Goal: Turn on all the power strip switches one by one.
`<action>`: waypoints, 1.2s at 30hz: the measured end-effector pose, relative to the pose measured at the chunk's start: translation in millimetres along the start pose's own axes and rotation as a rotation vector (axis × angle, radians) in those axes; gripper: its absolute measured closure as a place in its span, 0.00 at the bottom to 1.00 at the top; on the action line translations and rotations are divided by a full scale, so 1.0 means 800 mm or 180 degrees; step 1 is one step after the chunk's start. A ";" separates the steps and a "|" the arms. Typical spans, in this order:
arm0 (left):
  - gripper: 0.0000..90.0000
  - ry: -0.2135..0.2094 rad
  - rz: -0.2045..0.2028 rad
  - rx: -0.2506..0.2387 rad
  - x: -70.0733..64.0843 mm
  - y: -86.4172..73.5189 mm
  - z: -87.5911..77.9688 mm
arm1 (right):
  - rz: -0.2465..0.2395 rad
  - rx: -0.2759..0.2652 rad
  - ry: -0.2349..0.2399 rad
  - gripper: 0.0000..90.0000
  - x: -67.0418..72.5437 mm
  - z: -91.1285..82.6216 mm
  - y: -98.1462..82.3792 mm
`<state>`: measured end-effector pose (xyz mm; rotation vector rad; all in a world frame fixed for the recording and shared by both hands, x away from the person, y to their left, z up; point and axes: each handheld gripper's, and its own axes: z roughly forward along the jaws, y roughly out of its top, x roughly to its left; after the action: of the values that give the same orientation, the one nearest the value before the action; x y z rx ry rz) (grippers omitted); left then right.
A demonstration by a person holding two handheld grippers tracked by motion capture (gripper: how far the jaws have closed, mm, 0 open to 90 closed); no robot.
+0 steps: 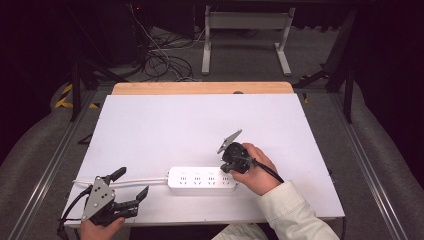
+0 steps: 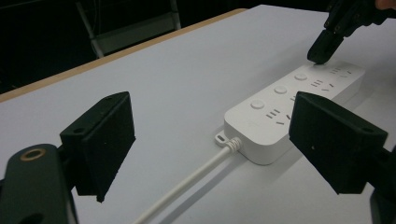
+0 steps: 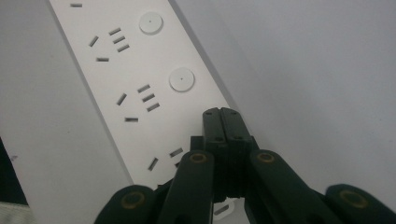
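High view: a white power strip (image 1: 202, 180) lies near the table's (image 1: 200, 120) front edge, the right gripper (image 1: 233, 159), jaws pressed together and empty, tipped onto its end switch; other switches await. The left gripper (image 1: 131, 187) waits agape, empty.

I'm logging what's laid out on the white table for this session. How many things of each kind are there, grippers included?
White plastic power strip with round buttons: 1
White power cord running from the strip's end: 1
Black two-jaw grippers, left gripper with jaws apart, right gripper with jaws shut, at the strip: 2
Total: 4
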<state>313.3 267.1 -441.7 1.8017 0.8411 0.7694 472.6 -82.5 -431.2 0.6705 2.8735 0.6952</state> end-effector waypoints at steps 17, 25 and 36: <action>0.16 -0.0004 0.0017 0.0005 -0.001 0.000 0.000 | 0.0022 0.0027 -0.0038 1.00 0.003 0.003 -0.001; 0.16 -0.0005 0.0012 0.0000 -0.001 0.000 0.000 | 0.0023 0.0048 -0.0067 1.00 0.004 0.005 -0.002; 0.16 0.0008 0.0026 0.0008 -0.003 0.000 0.001 | 0.0010 -0.0101 -0.0068 1.00 0.006 0.001 -0.005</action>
<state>312.6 264.8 -441.9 1.8078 0.8372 0.7761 466.9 -83.1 -433.6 0.6745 2.8362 0.7281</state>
